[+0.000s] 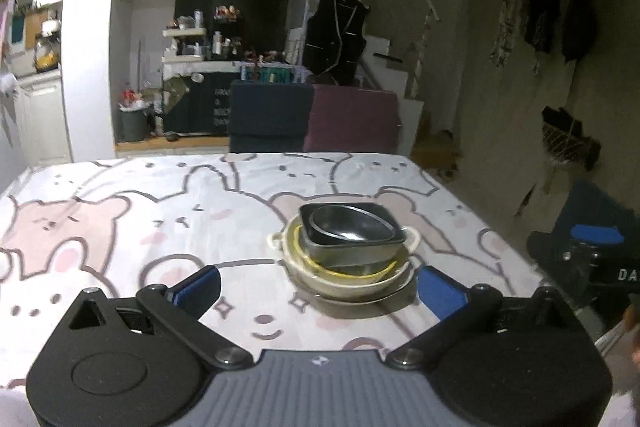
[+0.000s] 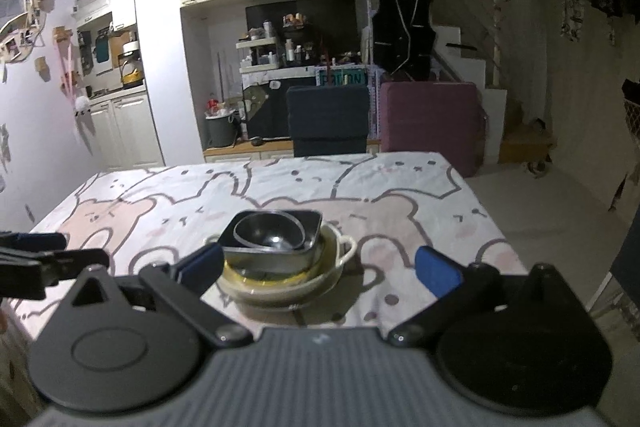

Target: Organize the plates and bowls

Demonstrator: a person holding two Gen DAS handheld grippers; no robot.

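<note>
A stack of dishes stands on the bear-print tablecloth [image 1: 120, 211]. A cream bowl with small handles [image 1: 344, 281] is at the bottom, a yellow-rimmed bowl [image 1: 360, 270] sits in it, then a square dark dish [image 1: 352, 247] with a round dark bowl [image 1: 348, 225] on top. The stack also shows in the right wrist view [image 2: 280, 255]. My left gripper [image 1: 318, 291] is open and empty, just in front of the stack. My right gripper [image 2: 318, 267] is open and empty, with the stack between its fingers and slightly beyond.
The right gripper shows at the right edge of the left wrist view [image 1: 592, 259]; the left gripper shows at the left of the right wrist view [image 2: 36, 259]. Beyond the table's far edge stand a dark blue chair [image 1: 270, 115] and a maroon chair [image 1: 352, 117].
</note>
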